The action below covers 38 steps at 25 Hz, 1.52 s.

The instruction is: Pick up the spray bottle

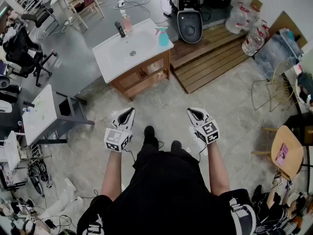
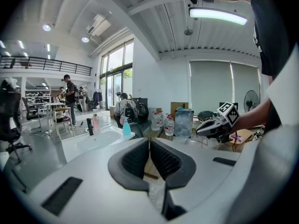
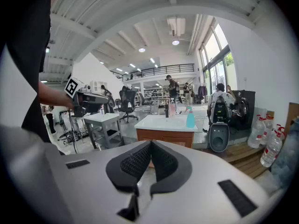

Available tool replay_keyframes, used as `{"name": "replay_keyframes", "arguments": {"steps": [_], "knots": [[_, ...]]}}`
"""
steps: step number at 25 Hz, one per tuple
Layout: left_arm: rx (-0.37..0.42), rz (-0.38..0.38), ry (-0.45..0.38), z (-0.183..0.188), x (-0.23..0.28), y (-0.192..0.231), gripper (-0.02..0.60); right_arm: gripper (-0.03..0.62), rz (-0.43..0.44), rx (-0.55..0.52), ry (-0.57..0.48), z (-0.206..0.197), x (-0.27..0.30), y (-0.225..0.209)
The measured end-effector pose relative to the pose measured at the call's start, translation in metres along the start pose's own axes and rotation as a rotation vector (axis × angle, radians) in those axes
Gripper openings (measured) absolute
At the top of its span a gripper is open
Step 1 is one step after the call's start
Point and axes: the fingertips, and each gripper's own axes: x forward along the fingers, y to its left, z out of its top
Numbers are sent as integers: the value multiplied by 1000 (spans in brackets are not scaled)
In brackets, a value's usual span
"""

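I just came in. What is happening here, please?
A person stands holding a gripper in each hand: the left gripper and the right gripper. Both have their jaws together and hold nothing. The teal spray bottle stands untouched on a corner of the sink cabinet, some way ahead of the person.

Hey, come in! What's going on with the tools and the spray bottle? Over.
Both shut, empty: left tool, right tool. Teal spray bottle upright on counter corner, ahead, untouched. Only floor between. Over.
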Motion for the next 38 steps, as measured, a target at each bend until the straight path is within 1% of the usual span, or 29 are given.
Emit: {"name": "replay_keyframes", "arguments": {"steps": [4,8,11,17,20,22,23,24,26,28,30,31,33,38], "knots": [[-10,20,-1,-8,-5,-25,29,17,15,-28,-12,-3,-14,-4],[-15,31,11,-18,-14,-50,29,17,52,-43,-21,-11,-27,8],[-16,42,7,-16,-19,-65,29,17,80,-44,-32,-14,-40,15],[2,45,-5,-11,-27,-78,29,17,72,-43,-48,-16,-53,19],[8,45,-6,-6,-29,-82,29,17,85,-30,-56,-14,-60,22],[7,45,-13,-4,-30,-85,29,32,91,-21,-64,-14,-63,23],[6,46,-16,-4,-30,-86,29,46,89,-17,-73,-14,-64,24],[5,46,-17,-4,-31,-87,29,76,85,-13,-83,-15,-65,24],[4,46,-15,-5,-33,-88,29,162,75,-7,-100,-14,-66,24],[3,42,-11,-6,-34,-89,29,267,70,-8,-108,-13,-66,25],[4,37,-10,-7,-34,-89,29,346,62,-15,-108,-13,-65,27],[4,35,-11,-8,-34,-89,29,374,55,-17,-108,-13,-65,28],[5,31,-11,-10,-33,-89,29,388,44,-13,-108,-15,-65,27],[8,26,-21,-4,-30,-82,29,387,30,-5,-120,-6,-62,24]]}}
